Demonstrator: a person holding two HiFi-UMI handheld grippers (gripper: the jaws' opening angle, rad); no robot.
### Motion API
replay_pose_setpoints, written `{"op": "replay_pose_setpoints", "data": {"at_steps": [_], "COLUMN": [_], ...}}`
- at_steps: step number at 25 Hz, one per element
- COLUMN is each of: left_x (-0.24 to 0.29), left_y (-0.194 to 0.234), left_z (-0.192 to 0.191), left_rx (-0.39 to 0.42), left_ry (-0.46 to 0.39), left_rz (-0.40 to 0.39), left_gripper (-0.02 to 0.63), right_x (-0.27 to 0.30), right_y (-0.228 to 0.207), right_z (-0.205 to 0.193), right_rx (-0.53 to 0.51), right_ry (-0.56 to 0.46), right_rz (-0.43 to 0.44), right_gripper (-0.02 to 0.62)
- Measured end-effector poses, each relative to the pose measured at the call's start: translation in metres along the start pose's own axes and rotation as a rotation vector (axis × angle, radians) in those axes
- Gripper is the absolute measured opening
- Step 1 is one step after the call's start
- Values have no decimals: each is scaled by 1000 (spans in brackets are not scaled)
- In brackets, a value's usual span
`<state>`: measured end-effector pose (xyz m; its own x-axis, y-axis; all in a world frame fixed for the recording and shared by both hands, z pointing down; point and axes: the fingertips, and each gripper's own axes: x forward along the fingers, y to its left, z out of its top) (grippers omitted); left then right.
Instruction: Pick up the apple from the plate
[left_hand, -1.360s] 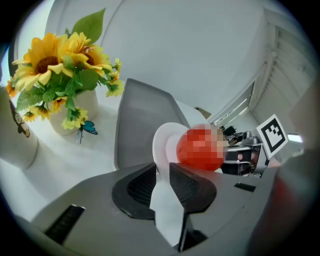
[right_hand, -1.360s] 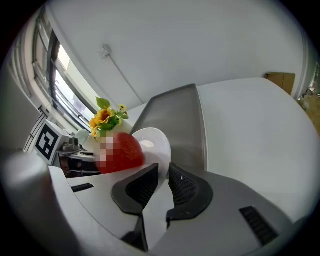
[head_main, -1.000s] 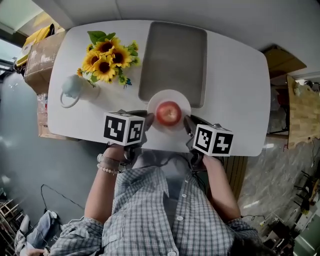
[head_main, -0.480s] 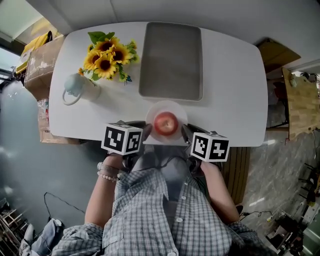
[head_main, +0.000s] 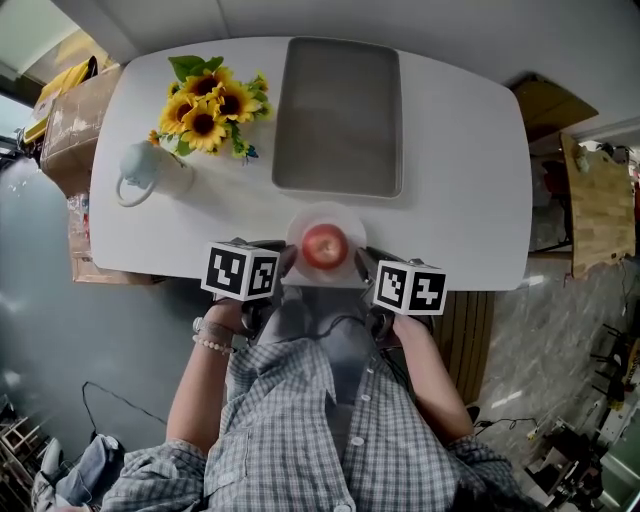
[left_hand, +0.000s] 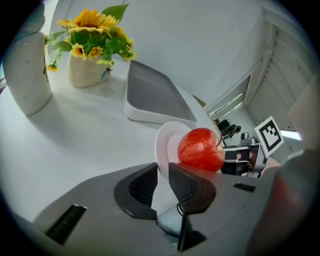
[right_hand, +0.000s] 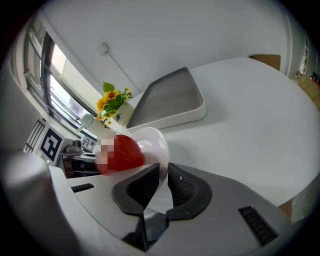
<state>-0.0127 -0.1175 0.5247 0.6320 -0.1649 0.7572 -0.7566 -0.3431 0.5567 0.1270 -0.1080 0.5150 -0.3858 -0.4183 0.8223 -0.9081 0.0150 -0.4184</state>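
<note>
Both grippers are clamped on the same white plate (head_main: 341, 214), one on each side. The left gripper (left_hand: 161, 175) has its jaws pinched almost together on the plate's left rim, and the right gripper (right_hand: 162, 172) is doing the same on the right rim. The red apple (head_main: 324, 246) sits in the middle of the plate, between the two, and neither set of jaws touches it. The plate's right at the near edge of the white worktop (head_main: 460, 180), close to the person. Just beyond it a white tray (head_main: 338, 115) with a grey inside lies flat. Over on the left a white vase (left_hand: 85, 74) holds sunflowers (head_main: 205, 105), with a pale mug (head_main: 140, 170) just beside it.
</note>
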Motion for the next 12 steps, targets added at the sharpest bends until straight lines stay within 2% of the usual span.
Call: {"op": "replay_pose_setpoints", "data": {"at_steps": [5, 12], "left_x": [8, 14], "left_y": [8, 13], "left_z": [2, 6], "left_rx": [-15, 47], "left_ry": [-5, -5], "left_rz": [12, 24], "left_gripper": [67, 67], "right_x": [10, 16], "right_y": [-5, -7], "right_z": [-6, -8], "right_rx": [-6, -53], "right_ry": [33, 47], "right_rz": [-8, -40], "right_gripper": [63, 63]}}
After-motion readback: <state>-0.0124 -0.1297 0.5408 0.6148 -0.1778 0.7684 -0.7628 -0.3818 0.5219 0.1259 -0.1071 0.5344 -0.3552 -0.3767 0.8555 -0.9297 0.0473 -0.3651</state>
